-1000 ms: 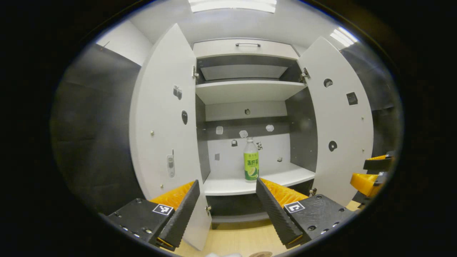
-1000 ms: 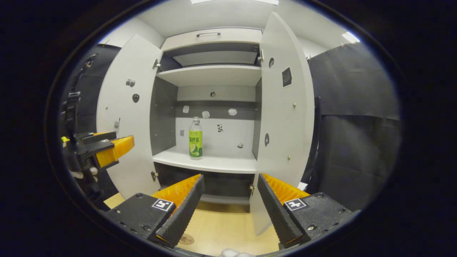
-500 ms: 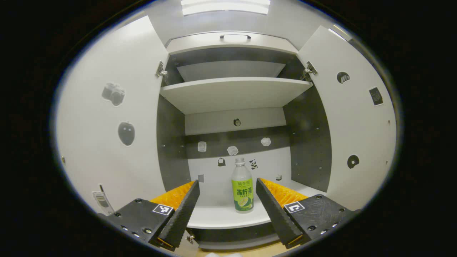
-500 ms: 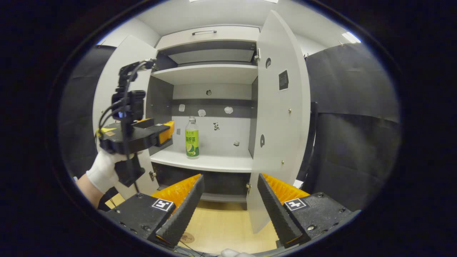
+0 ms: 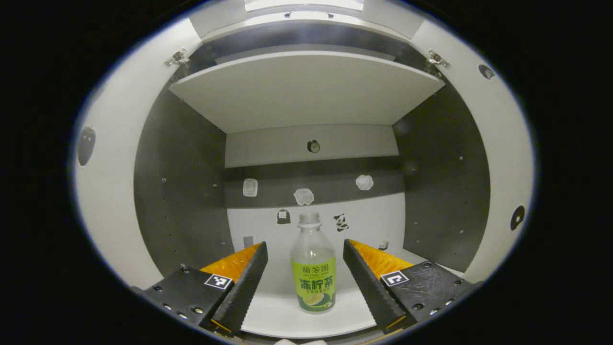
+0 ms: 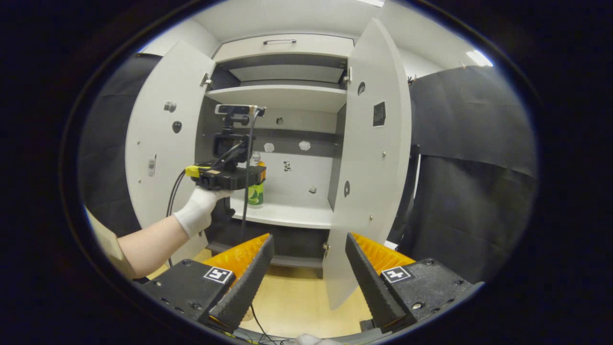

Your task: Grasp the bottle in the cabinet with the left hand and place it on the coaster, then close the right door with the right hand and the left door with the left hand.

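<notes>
While spread wide in the left gripper view, left tool (image 5: 305, 275) flanks the bottle (image 5: 313, 268) on both sides without touching; bottle upright on the cabinet's lower shelf (image 5: 282, 314), under the upper shelf (image 5: 306, 91).

Right gripper view: right tool (image 6: 306, 273) released, gripping nothing, near above the bench (image 6: 297, 302); farther off, gloved hand (image 6: 198, 208) holding the left tool at the bottle (image 6: 255, 194), between left door (image 6: 163, 143) and right door (image 6: 368, 158), both open.
</notes>
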Motion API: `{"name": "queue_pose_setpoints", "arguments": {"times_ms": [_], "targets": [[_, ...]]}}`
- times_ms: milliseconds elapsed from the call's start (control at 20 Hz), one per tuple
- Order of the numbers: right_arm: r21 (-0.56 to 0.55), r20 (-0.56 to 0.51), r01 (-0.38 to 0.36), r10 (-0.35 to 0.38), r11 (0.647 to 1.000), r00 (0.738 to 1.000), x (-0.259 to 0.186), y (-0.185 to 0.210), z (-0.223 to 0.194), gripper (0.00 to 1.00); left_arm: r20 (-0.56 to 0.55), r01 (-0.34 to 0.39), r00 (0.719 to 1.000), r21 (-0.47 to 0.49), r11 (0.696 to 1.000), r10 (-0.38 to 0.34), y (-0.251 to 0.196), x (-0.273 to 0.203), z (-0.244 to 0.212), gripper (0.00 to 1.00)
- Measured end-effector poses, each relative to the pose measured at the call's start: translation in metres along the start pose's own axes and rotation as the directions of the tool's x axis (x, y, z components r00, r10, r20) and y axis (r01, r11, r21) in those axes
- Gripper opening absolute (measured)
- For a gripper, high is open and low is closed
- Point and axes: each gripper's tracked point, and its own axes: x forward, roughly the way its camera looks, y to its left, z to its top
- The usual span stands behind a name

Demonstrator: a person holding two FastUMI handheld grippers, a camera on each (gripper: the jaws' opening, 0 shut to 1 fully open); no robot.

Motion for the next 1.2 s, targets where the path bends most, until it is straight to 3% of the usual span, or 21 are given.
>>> {"name": "queue_pose_setpoints", "arguments": {"times_ms": [550, 600, 650, 700, 750, 950, 1000, 1200], "targets": [[0.013, -0.041, 0.046, -0.045, 0.999, 0.998, -0.004, -0.021, -0.012, 0.98, -0.122, -0.025, 0.992, -0.018, 1.0, 0.023, -0.003, 0.041, -0.049, 0.97], [0.011, -0.039, 0.044, -0.043, 0.999, 0.998, -0.004, -0.02, -0.013, 0.98, -0.128, -0.029, 0.991, -0.023, 0.999, 0.026, -0.001, 0.035, -0.047, 0.8], [0.011, -0.036, 0.042, -0.042, 0.999, 0.998, -0.004, -0.021, -0.012, 0.98, -0.135, -0.018, 0.991, -0.039, 0.999, 0.012, -0.003, 0.039, -0.049, 0.76], [0.013, -0.031, 0.041, -0.041, 0.999, 0.999, -0.004, -0.021, -0.01, 0.98, -0.13, -0.007, 0.992, -0.059, 0.998, 0.0, -0.005, 0.036, -0.046, 0.8], [0.018, -0.029, 0.041, -0.04, 0.999, 0.999, -0.004, -0.021, -0.01, 0.98, -0.119, 0.002, 0.993, -0.073, 0.997, -0.01, -0.004, 0.031, -0.04, 0.75], [0.03, -0.027, 0.025, -0.024, 0.999, 0.999, -0.001, -0.018, -0.011, 0.98, -0.075, 0.027, 0.997, -0.091, 0.996, -0.034, 0.0, -0.006, -0.014, 0.75], [0.03, -0.028, 0.021, -0.02, 0.999, 0.999, -0.001, -0.016, -0.012, 0.98, -0.067, 0.033, 0.997, -0.09, 0.995, -0.039, 0.003, -0.016, -0.009, 0.78], [0.044, -0.019, 0.019, -0.018, 0.999, 1.0, -0.003, -0.015, -0.011, 0.98, -0.045, 0.063, 0.997, -0.098, 0.993, -0.068, 0.013, -0.075, -0.005, 0.75]]}}
